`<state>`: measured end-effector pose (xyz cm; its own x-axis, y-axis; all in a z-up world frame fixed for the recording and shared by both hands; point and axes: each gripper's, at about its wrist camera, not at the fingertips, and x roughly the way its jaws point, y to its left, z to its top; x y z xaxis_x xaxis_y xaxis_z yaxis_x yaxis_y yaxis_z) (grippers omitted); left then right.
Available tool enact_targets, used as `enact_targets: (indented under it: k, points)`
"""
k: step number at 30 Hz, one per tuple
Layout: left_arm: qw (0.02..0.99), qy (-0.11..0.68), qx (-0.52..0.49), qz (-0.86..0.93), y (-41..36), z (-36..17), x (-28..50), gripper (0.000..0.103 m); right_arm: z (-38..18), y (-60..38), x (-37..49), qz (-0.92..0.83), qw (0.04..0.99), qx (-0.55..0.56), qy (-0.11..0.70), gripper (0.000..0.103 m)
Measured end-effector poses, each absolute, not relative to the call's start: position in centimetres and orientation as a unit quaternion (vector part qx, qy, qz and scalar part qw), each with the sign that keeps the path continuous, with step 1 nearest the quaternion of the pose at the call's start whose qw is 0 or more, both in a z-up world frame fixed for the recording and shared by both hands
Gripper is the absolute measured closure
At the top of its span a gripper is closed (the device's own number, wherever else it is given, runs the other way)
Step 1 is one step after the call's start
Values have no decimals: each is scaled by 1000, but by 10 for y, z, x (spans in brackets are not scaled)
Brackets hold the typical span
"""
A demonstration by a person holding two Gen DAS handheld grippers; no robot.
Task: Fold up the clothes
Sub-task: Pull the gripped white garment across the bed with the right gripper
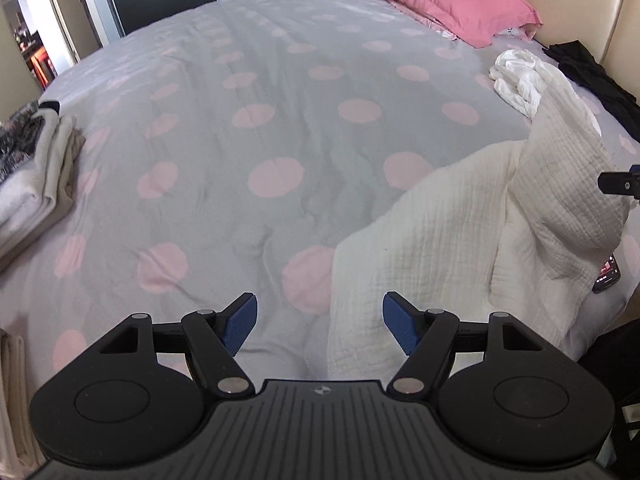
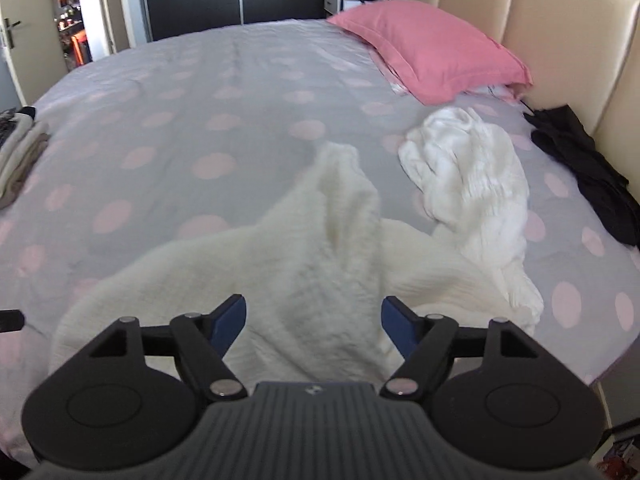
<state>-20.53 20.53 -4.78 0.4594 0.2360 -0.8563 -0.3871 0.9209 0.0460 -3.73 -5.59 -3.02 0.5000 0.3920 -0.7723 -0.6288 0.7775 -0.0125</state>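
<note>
A cream crinkle-textured garment (image 1: 440,232) lies rumpled on the polka-dot bed, with one part raised in a fold at its right. My left gripper (image 1: 319,326) is open and empty, hovering low at the garment's left edge. In the right wrist view the same garment (image 2: 304,280) spreads just ahead of my right gripper (image 2: 313,327), which is open and empty above it. A crumpled white garment (image 2: 468,176) lies beyond it, also seen in the left wrist view (image 1: 516,80). The tip of my right gripper shows at the right edge of the left wrist view (image 1: 618,184).
A stack of folded clothes (image 1: 36,176) sits at the bed's left edge. A pink pillow (image 2: 432,52) lies at the head. A black garment (image 2: 584,164) lies against the beige headboard (image 2: 568,32). A phone (image 1: 608,276) lies near the bed's right edge.
</note>
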Motion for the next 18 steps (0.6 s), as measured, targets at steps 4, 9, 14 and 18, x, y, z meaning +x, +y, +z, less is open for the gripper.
enact_targets:
  k: [4,9,14,18]
  points:
    - [846,493,-76,189,203,-49,-205,34,-43,-51,-37,311,840,-144,420,90]
    - [842,494,-76,201,204,-46,-208,34,-44,-22,-69,378,803,-140,440,98]
    - [839,495,-79,209,207,-44,-212,34,-38,16,-124,484,733,-140,456,98]
    - [837,496,-79,218,213,-42,-218,34,-46,38,-169,547,672,-158,473,98]
